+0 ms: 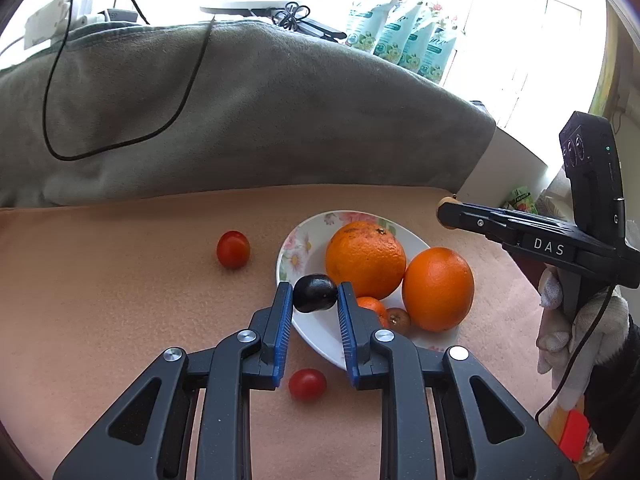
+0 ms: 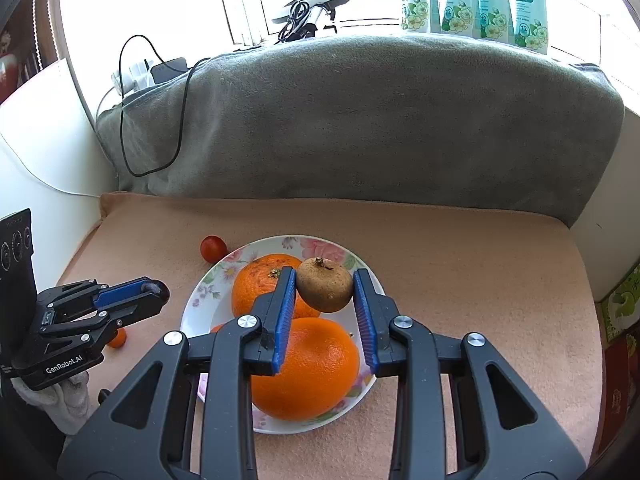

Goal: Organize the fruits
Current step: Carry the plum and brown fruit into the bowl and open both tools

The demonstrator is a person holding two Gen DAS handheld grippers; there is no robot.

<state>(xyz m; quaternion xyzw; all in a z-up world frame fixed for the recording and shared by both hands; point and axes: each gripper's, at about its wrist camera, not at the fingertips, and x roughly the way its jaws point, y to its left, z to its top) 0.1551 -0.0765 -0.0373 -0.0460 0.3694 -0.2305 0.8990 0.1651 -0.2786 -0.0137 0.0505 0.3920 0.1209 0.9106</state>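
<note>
A peach cloth (image 1: 120, 300) covers the surface, with a grey blanket (image 1: 240, 112) behind it and bright windows beyond. On the cloth stands a flowered plate (image 2: 200, 300). It holds two big oranges: one orange (image 2: 260, 284) at the back and a second orange (image 2: 312, 372) at the front. A small orange fruit lies beside them.

The left gripper (image 1: 315, 294) pinches a dark plum (image 1: 315, 293) above the near rim of the plate. The right gripper (image 2: 325, 292) pinches a brown fruit (image 2: 325, 289) above the oranges. One tomato (image 1: 233, 249) lies on the cloth left of the plate, and a second tomato (image 1: 307, 384) lies near the left gripper's fingers.
</note>
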